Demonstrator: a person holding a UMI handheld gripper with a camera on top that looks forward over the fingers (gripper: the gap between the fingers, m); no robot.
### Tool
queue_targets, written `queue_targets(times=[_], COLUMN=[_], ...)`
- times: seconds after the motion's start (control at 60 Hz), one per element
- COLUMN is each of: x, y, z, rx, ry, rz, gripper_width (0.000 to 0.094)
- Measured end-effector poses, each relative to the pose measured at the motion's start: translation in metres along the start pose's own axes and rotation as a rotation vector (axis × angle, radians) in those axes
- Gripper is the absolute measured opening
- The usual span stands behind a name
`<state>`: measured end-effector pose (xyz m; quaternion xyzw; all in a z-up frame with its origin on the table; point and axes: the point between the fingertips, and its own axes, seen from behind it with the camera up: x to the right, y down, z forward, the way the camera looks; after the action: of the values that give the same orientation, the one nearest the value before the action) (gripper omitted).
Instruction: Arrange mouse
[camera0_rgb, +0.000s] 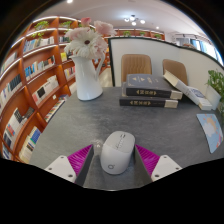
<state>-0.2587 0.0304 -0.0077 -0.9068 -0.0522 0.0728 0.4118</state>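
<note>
Grey counter (80, 125), lower centre of frame: the mouse (118, 151) lies between the spread fingers of my tool (116, 160), neither pad visibly pressing it.

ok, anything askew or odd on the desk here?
Nothing stands out. The white mouse sits flat on the grey table between the open tongs; the stacked books and white vase look tidy and upright.

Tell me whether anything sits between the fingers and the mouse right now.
Nothing visible does. The mouse lies on the grey table between the open gripper pads, with a gap on each side. The vase and stacked books stand well beyond it.
</note>
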Motion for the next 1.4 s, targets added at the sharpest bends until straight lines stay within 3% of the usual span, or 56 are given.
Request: queue_targets(times=[0.15, 0.3, 0.383, 0.583, 0.7, 0.85, 0.967, 1.05, 1.183, 1.3, 1.4], x=[-0.007, 0.006, 0.005, 0.008, 0.019, 0.069, 0.145, 0.207, 0.314, 0.400, 0.445], y=[-0.009, -0.009, -0.008, -0.007, -0.032, -0.148, -0.228, -0.259, -0.262, -0.219, -0.159], z=[0.017, 0.020, 0.019, 0.020, 0.001, -0.084, -0.156, -0.193, -0.201, -0.185, -0.148], rx=[-0.027, -0.046, -0.058, -0.152, -0.150, 0.100, 0.254, 0.325, 0.323, 0.228, 0.151], ry=[-0.004, 0.045, 0.032, -0.003, -0.056, -0.090, -0.051, -0.026, 0.058, 0.151, 0.161], rz=[-0.045, -0.065, -0.058, -0.068, -0.125, -0.185, -0.212, -0.181, -0.136, -0.103, -0.025], gripper_width=[0.0771, 0.0549, 0.0533, 0.0338, 0.0336, 0.0336, 0.0335, 0.0334, 0.0333, 0.0333, 0.0332])
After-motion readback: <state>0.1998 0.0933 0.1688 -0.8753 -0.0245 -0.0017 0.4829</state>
